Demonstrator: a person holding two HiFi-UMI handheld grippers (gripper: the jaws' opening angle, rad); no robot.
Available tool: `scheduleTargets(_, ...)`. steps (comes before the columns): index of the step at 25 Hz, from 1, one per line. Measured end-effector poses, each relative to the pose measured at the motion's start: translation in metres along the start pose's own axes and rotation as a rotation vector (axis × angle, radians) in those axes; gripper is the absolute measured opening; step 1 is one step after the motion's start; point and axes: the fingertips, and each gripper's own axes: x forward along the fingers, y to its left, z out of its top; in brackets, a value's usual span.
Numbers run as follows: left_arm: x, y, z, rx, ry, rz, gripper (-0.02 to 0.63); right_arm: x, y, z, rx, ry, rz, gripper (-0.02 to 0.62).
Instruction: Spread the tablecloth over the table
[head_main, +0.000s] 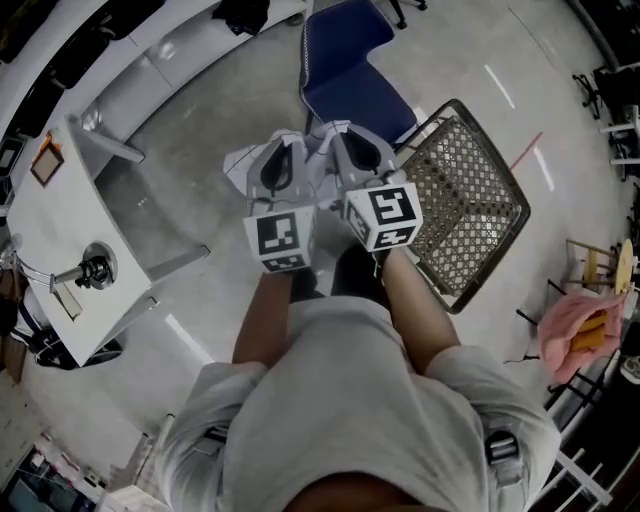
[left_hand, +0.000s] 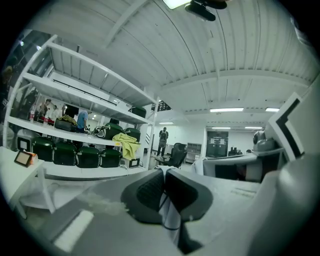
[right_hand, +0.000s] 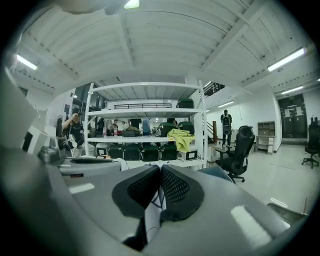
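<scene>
**Both hand-held grippers clamp the tablecloth (head_main: 240, 166) in front of the blue chair (head_main: 352, 72)**
The left hand-held gripper (head_main: 283, 160) and the right hand-held gripper (head_main: 355, 150) are side by side, each with its jaws closed tight on a fold of the white cloth. The cloth hangs bunched beneath them, just on the person's side of the blue chair. The white desk (head_main: 60, 235) stands well to that chair's left, and a mesh chair (head_main: 470, 200) is just to its right.

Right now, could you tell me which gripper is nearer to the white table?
Left. The left gripper hangs apart from the table; the right gripper lies on the left one's far side, farther off.
</scene>
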Motion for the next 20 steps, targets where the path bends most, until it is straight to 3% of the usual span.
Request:
scheduleTargets(12, 0.035, -0.028, -0.045, 0.02, 0.117, 0.127, 0.023, 0.019, -0.05, -0.042, 0.071, 0.058, 0.109, 0.006)
scheduleTargets(16, 0.056, -0.053, -0.054, 0.021, 0.143, 0.163, 0.023, 0.014, -0.095, -0.05, 0.089, 0.064, 0.107, 0.008)
scheduleTargets(20, 0.09, -0.098, -0.044, 0.036, 0.123, 0.128, 0.023, -0.002, -0.154, -0.024, 0.075, -0.018, 0.058, 0.006)
